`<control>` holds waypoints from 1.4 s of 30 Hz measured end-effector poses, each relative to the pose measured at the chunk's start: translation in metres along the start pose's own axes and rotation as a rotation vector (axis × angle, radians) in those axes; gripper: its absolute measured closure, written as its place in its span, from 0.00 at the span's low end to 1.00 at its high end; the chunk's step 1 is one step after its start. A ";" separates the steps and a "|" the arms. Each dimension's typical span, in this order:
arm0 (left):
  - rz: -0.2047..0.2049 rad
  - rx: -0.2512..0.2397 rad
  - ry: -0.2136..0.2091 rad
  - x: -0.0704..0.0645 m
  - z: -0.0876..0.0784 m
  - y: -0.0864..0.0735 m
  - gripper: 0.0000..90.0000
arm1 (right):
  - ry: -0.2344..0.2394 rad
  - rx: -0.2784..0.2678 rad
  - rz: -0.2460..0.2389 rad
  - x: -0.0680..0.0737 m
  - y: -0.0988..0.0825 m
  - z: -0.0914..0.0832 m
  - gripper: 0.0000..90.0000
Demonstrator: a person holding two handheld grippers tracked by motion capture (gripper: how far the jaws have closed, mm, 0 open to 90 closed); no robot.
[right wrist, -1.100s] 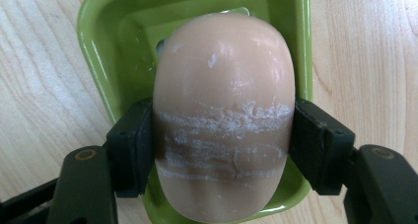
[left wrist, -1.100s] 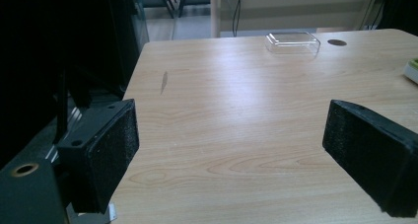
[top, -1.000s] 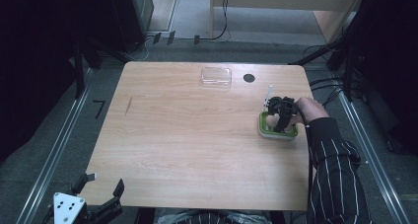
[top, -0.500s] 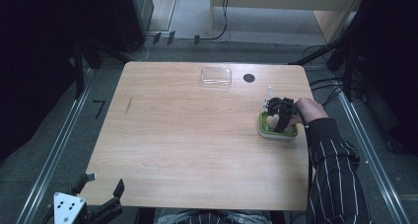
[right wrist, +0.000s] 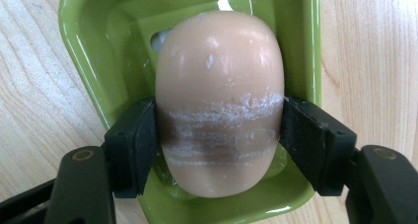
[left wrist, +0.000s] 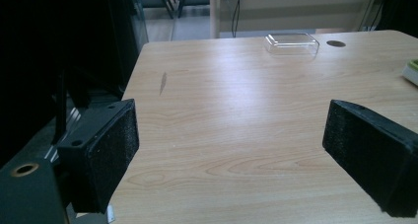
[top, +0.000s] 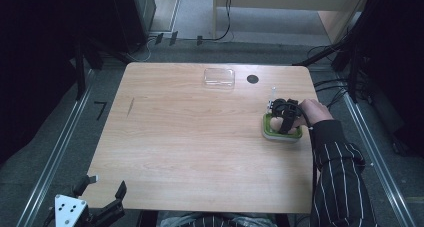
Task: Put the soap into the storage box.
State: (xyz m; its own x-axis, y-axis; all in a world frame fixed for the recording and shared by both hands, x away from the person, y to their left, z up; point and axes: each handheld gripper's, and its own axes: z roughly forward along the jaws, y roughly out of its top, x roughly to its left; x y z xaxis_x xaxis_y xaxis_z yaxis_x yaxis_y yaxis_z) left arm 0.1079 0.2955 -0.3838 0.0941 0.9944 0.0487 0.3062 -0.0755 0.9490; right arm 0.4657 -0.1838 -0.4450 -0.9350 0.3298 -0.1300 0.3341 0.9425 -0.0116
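The right gripper (right wrist: pixel 219 140) has its jaws pressed against both long flanks of the soap (right wrist: pixel 219 100), which lies in the green dish (right wrist: pixel 93 51) at about 3 o'clock on the table (top: pixel 200 152), near its right edge. This looks like the grasp step of lifting the soap out, or the moment of setting it in; which of the two cannot be told from here. If it is a lift, the next move calls for a straight rise that keeps the slick bar from sliding between the pads and leaves the dish behind. In the right gripper view the soap's long axis runs from 6 to 12 o'clock, its free rounded end pointing to 12, with the jaws across its lower half at 9 and 3. The left gripper (left wrist: pixel 231 145) waits at the table's 7 o'clock corner, jaws wide apart and holding nothing. A clear lid (top: pixel 219 77) lies near 12 o'clock.
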 end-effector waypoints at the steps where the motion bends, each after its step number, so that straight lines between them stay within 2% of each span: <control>1: 0.004 0.002 -0.001 -0.001 0.000 0.000 0.08 | -0.001 -0.001 0.010 0.000 -0.001 -0.001 0.36; 4: 0.006 0.002 -0.003 -0.002 0.001 0.001 0.08 | -0.001 -0.018 0.014 -0.001 -0.004 -0.005 0.35; 8: 0.011 0.001 -0.006 -0.004 0.002 0.002 0.08 | 0.005 -0.035 0.053 -0.001 -0.008 -0.008 0.31; 15: 0.012 -0.001 -0.014 -0.005 0.005 0.003 0.08 | 0.040 -0.043 0.129 -0.001 -0.011 -0.013 0.14; 16: 0.014 0.001 -0.015 -0.005 0.005 0.003 0.08 | 0.047 -0.041 0.134 -0.001 -0.011 -0.014 0.15; 22: 0.002 -0.009 -0.023 -0.002 0.006 0.002 0.08 | 0.058 -0.074 0.205 0.004 -0.011 -0.023 0.02; 26: 0.023 -0.002 -0.039 -0.005 0.010 0.004 0.08 | 0.059 -0.087 0.237 0.014 -0.010 -0.029 0.01; 31: 0.006 -0.011 -0.050 -0.003 0.012 0.004 0.08 | 0.049 -0.115 0.271 0.026 -0.013 -0.039 0.01; 34: 0.019 -0.008 -0.055 -0.005 0.014 0.004 0.08 | 0.042 -0.115 0.278 0.035 -0.013 -0.043 0.02; 42: 0.017 -0.011 -0.062 -0.005 0.015 0.005 0.08 | 0.040 -0.115 0.288 0.056 -0.010 -0.044 0.02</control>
State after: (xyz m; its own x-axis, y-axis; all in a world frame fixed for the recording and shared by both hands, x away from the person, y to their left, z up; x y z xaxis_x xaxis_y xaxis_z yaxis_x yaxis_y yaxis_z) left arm 0.1234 0.2886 -0.3839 0.1573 0.9865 0.0456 0.2939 -0.0909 0.9515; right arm 0.4048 -0.1728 -0.4087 -0.8084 0.5842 -0.0721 0.5727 0.8090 0.1327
